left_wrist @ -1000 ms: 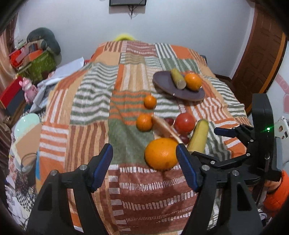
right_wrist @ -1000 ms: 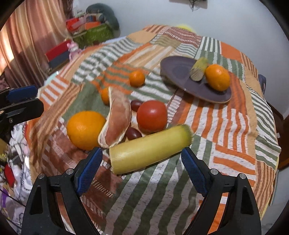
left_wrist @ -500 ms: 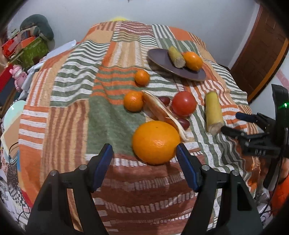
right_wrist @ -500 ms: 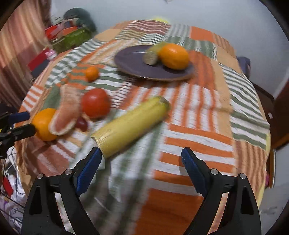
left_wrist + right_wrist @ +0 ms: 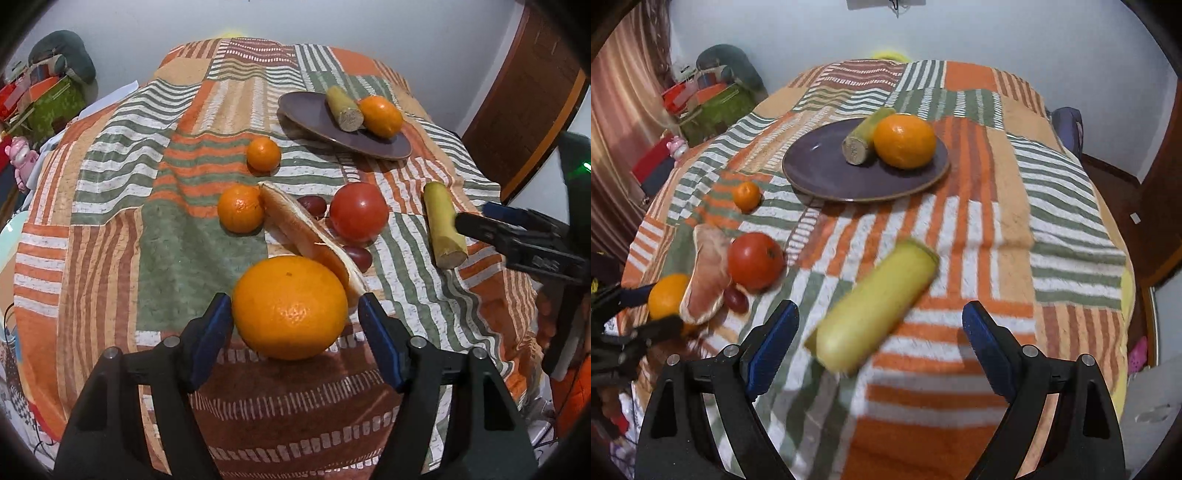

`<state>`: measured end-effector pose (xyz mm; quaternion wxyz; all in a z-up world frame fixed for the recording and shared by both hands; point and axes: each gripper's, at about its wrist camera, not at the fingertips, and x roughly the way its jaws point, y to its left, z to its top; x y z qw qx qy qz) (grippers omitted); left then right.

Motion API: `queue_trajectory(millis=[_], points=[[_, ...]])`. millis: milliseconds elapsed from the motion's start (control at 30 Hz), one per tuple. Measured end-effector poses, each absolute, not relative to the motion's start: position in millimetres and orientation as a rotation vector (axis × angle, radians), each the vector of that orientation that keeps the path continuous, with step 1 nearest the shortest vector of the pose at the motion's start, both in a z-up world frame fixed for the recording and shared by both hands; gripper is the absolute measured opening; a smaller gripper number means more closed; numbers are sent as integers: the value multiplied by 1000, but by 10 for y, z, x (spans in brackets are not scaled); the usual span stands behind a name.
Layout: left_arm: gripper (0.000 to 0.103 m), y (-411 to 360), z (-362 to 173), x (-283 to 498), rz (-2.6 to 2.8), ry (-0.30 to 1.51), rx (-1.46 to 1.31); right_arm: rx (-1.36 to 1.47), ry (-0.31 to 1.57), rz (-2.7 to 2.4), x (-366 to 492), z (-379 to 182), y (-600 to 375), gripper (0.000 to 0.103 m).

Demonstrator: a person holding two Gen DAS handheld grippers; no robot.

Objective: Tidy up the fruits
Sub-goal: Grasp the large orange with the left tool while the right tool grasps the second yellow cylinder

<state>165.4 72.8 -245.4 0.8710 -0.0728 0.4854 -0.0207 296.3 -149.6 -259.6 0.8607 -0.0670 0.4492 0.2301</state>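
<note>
**Left jaws closing round the big orange; right jaws wide over a yellow-green piece**

The left gripper (image 5: 295, 317) is seen closing, the large orange (image 5: 290, 306) set between its blue pads; pad contact cannot be told. The right gripper (image 5: 881, 332) is held wide, and the yellow-green cylinder piece (image 5: 875, 306) lies untouched between its fingers on the patchwork cloth (image 5: 997, 221). Just beyond the large orange a pale fruit wedge (image 5: 306, 236), a tomato (image 5: 358, 212), grapes and two small oranges are grouped mid-cloth. Toward the far edge, a purple plate (image 5: 820, 166) is noted, bearing another orange and a cut stalk.
</note>
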Motion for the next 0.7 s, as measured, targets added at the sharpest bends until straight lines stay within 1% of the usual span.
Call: queue_trajectory(millis=[67, 133, 167, 200, 233, 267, 300, 367, 400, 467, 600, 700], points=[[63, 746, -2452, 1643, -38, 1009, -151, -157, 954, 451, 3058, -2688, -1417, 87], [63, 788, -2451, 1634, -49, 1007, -174, -159, 989, 425, 3145, -2796, -1395, 86], [62, 810, -2449, 1628, -53, 1007, -186, -152, 1007, 421, 3176, -2851, -1399, 80], [62, 837, -2444, 1619, -58, 1008, -199, -140, 1026, 428, 3204, -2905, -1396, 78], [62, 851, -2439, 1613, -56, 1007, -203, -116, 1040, 452, 3221, -2926, -1398, 72], [62, 862, -2427, 1606, -50, 1005, -202, -94, 1039, 475, 3208, -2927, -1406, 63], [62, 872, -2410, 1599, -39, 1002, -194, -99, 1031, 482, 3192, -2908, -1397, 61], [62, 887, -2386, 1590, -18, 995, -182, -177, 991, 481, 3104, -2866, -1340, 51], [62, 898, -2378, 1585, -8, 992, -178, -209, 979, 490, 3056, -2854, -1318, 49], [62, 911, -2364, 1574, 6, 989, -169, -232, 958, 523, 2973, -2829, -1309, 40], [62, 933, -2346, 1549, 18, 978, -159, -252, 953, 578, 2863, -2812, -1378, 39], [62, 965, -2343, 1553, 20, 977, -174, -216, 983, 578, 2897, -2840, -1446, 39]])
